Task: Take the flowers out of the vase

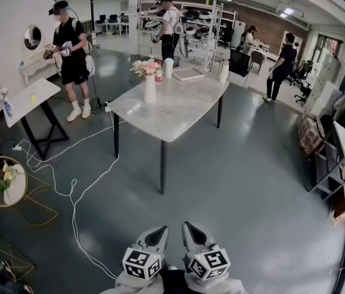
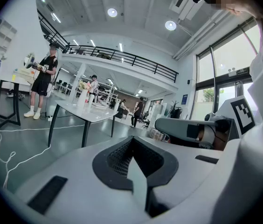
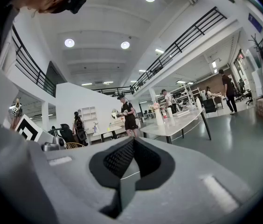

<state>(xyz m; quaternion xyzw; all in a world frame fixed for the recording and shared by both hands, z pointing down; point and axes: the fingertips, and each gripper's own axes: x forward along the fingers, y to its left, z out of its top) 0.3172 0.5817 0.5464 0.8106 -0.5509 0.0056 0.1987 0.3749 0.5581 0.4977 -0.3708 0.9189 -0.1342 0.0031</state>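
A white vase (image 1: 150, 89) with pink flowers (image 1: 145, 67) stands near the far left end of a white marble-top table (image 1: 178, 112), a few steps ahead of me. Both grippers are held low and close together at the bottom of the head view, far from the table. My left gripper (image 1: 158, 231) is shut with nothing in it, and so is my right gripper (image 1: 189, 227). In the left gripper view the jaws (image 2: 132, 140) meet, with the table (image 2: 86, 114) far off. The right gripper view shows closed jaws (image 3: 134, 142), with the vase (image 3: 158, 116) and flowers (image 3: 156, 106) small in the distance.
A white cup (image 1: 169, 67), a flat tray (image 1: 188, 73) and a bottle (image 1: 224, 72) also stand on the table. White cables (image 1: 70, 192) trail over the floor at left. A gold wire side table (image 1: 1, 185), a white desk (image 1: 30, 100) and several people stand around.
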